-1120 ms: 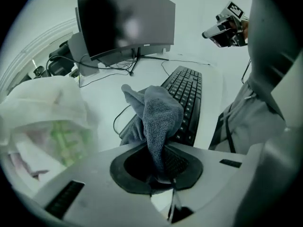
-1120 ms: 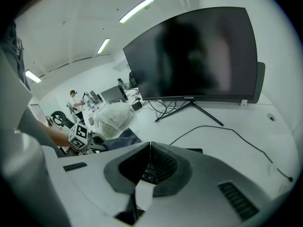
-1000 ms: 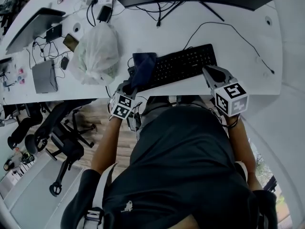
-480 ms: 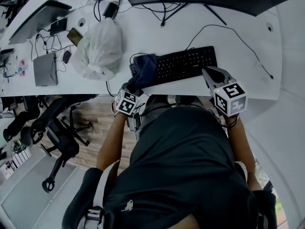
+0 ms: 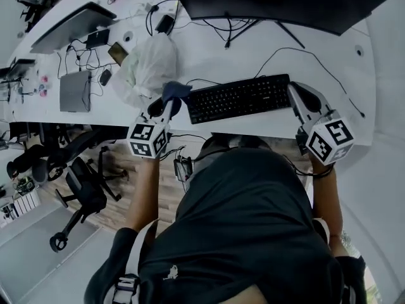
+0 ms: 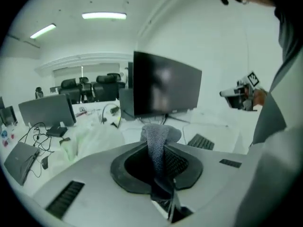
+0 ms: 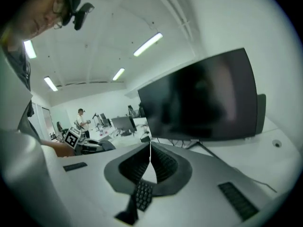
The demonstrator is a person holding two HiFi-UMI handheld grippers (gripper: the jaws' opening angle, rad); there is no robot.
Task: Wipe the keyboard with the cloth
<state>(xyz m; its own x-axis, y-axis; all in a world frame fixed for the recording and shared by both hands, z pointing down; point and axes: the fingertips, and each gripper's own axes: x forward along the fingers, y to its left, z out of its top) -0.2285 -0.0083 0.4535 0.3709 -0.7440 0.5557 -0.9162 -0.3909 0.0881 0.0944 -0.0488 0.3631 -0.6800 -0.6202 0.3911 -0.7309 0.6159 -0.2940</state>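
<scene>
The black keyboard (image 5: 240, 97) lies on the white desk (image 5: 354, 68) in front of the monitor. A dark blue-grey cloth (image 5: 176, 91) hangs bunched off the keyboard's left end, pinched in my left gripper (image 5: 167, 104), which is shut on it. From the left gripper view the cloth (image 6: 156, 141) rises out of the closed jaws of that gripper (image 6: 160, 148), with the keyboard (image 6: 201, 141) to the right behind it. My right gripper (image 5: 297, 92) hovers at the keyboard's right end. Its jaws are shut with nothing between them (image 7: 150, 159), and the keyboard (image 7: 142, 196) shows below them.
A white plastic bag (image 5: 150, 68) sits just left of the cloth. Laptops (image 5: 77, 91), a phone and cables fill the desk's left part. The large monitor (image 5: 278, 2) stands behind the keyboard, a cable (image 5: 297, 49) runs to the right. Office chairs (image 5: 76, 189) stand on the floor.
The cloth was lying over the keyboard's left end; my left gripper has carried it up and off to the left. The right gripper has shifted slightly right.
</scene>
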